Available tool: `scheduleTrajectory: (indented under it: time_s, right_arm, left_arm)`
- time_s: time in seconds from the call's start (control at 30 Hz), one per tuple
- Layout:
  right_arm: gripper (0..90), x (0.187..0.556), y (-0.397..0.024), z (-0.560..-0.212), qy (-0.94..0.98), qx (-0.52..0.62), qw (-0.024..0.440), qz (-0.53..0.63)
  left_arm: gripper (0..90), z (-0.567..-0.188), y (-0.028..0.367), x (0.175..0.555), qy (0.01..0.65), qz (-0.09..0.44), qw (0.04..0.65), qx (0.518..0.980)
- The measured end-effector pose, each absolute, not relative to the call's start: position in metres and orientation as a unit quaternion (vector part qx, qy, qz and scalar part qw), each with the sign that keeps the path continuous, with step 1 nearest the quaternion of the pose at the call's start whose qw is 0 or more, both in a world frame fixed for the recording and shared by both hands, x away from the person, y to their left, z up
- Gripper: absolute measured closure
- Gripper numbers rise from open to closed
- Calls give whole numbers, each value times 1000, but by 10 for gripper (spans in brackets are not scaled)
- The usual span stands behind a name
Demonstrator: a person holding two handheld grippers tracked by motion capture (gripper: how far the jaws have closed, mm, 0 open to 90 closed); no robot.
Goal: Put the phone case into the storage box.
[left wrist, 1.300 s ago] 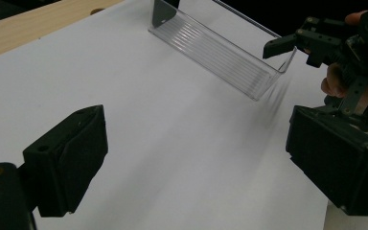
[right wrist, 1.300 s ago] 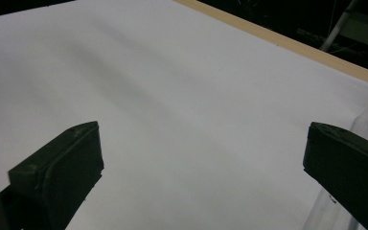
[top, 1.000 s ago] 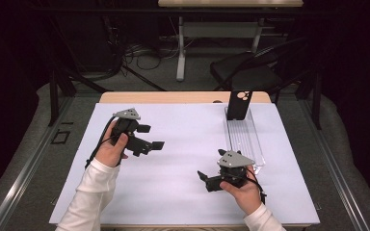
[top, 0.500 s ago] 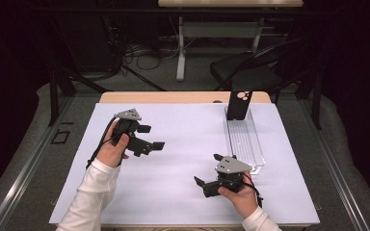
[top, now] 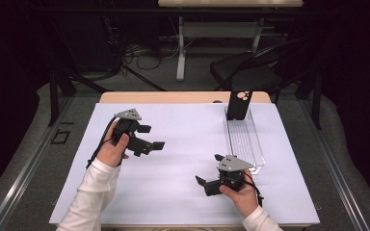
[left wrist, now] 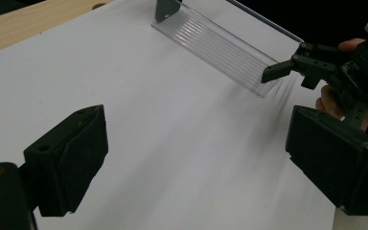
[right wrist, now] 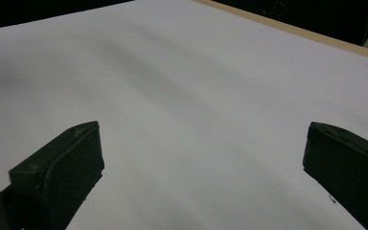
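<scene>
My left gripper [top: 153,137] hovers over the left half of the white sheet [top: 183,144], held in a hand with a white sleeve. It is open and empty, its jaws wide apart [left wrist: 199,158]. My right gripper [top: 208,169] sits low near the front edge, right of centre, pointing left. It is also open with nothing between its jaws [right wrist: 201,158]. A clear ribbed plastic tray [top: 243,139] lies lengthwise at the right. A black phone-like slab [top: 239,103] stands upright at its far end. In the left gripper view the right gripper [left wrist: 311,67] shows beside the tray's near end [left wrist: 215,45].
The white sheet covers a wooden table whose bare edge [top: 183,97] shows at the back, as does the wooden edge [right wrist: 316,38] in the right gripper view. Beyond it are a dark floor, cables and a black chair [top: 250,72]. Metal rails run along both sides.
My right gripper has drifted a little left and toward the front edge. The left gripper has stayed where it was. Both remain open.
</scene>
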State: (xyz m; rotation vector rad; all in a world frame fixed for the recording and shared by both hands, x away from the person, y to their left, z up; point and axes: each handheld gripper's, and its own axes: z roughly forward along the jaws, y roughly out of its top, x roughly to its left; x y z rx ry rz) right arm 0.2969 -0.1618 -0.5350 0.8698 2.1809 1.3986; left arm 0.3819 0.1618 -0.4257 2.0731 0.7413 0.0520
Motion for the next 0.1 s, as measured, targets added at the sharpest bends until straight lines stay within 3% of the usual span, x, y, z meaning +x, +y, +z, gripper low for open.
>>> scheduleTrajectory:
  time_s: [0.1]
  right_arm:
    - [0, 297, -162, -535, 782, 312, 203, 499]
  left_arm:
    - [79, -426, 161, 382, 299, 20, 451, 841]
